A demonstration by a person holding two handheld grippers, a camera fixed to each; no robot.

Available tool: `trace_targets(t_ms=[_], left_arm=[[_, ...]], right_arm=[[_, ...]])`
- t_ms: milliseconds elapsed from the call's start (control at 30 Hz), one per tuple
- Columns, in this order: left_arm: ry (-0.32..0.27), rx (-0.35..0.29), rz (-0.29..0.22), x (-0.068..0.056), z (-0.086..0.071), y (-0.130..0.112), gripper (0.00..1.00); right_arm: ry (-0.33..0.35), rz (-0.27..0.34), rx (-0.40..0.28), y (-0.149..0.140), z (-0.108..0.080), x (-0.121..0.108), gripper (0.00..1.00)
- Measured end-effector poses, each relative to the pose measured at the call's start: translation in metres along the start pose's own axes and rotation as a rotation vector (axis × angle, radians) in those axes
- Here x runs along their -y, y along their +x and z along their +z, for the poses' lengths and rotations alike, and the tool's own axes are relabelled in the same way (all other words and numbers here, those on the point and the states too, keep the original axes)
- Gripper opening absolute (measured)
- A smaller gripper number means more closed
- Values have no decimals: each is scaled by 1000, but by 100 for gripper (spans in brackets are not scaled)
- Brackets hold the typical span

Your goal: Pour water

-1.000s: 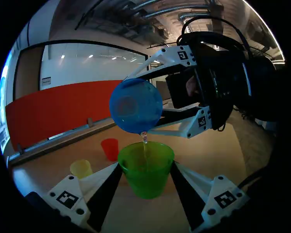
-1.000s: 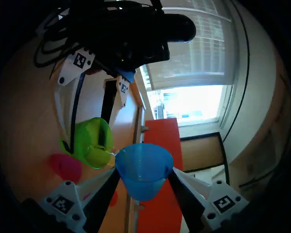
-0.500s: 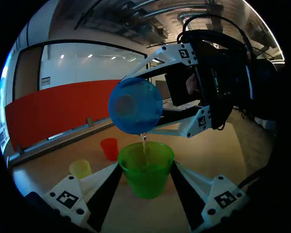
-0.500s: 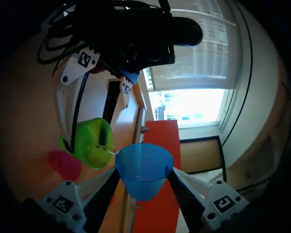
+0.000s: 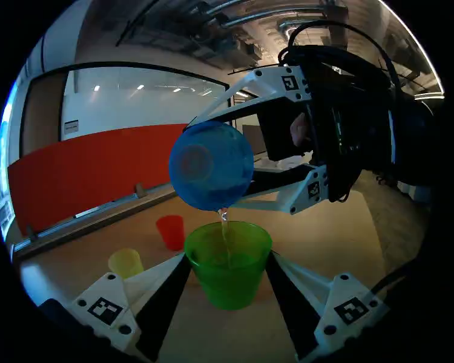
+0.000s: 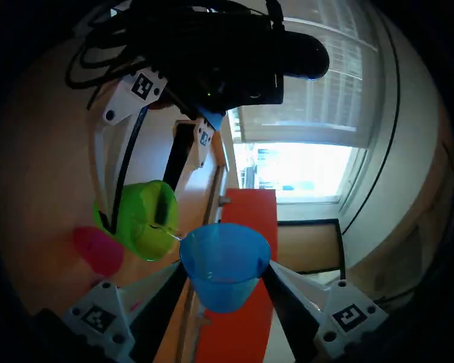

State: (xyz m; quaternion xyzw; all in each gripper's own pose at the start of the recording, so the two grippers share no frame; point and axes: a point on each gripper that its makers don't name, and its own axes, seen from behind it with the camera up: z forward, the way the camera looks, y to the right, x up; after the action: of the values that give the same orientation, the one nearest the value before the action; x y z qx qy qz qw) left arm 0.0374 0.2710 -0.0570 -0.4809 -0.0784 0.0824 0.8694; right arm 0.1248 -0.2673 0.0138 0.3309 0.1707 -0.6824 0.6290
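Observation:
My left gripper (image 5: pixel 228 266) is shut on a green cup (image 5: pixel 228 261), held upright over the wooden table (image 5: pixel 342 236). Above it my right gripper (image 5: pixel 227 160) holds a blue cup (image 5: pixel 211 164) tipped on its side, its rim over the green cup's mouth. A thin stream of water (image 5: pixel 225 225) falls from the blue rim into the green cup. In the right gripper view, my right gripper (image 6: pixel 224 272) is shut on the blue cup (image 6: pixel 223 266), and the green cup (image 6: pixel 139 219) sits just left of it between the left gripper's fingers (image 6: pixel 115 145).
A red cup (image 5: pixel 171 232) and a yellow cup (image 5: pixel 125 262) stand on the table to the left behind the green cup. In the right gripper view a pink cup (image 6: pixel 98 249) lies near the green one. A red wall panel (image 5: pixel 88 169) and a glass partition run behind.
The blue cup has tipped a little further and water keeps running into the green cup. Both grippers have barely shifted.

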Motion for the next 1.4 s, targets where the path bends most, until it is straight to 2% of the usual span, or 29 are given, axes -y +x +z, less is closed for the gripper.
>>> trace_targets(t_ms=[1100,1267,1400], left_arm=[[9,-6,2,1,-2,2,85],[12,-8,-1,2,-2,2,84],[15,-9,-2,3,-3,2,85]], right_arm=[[-17,-110,6,8,-1,0,88],[-21,-106,5,8,-2,-1,88],[-22,-71,2,8,-4,-1,88]])
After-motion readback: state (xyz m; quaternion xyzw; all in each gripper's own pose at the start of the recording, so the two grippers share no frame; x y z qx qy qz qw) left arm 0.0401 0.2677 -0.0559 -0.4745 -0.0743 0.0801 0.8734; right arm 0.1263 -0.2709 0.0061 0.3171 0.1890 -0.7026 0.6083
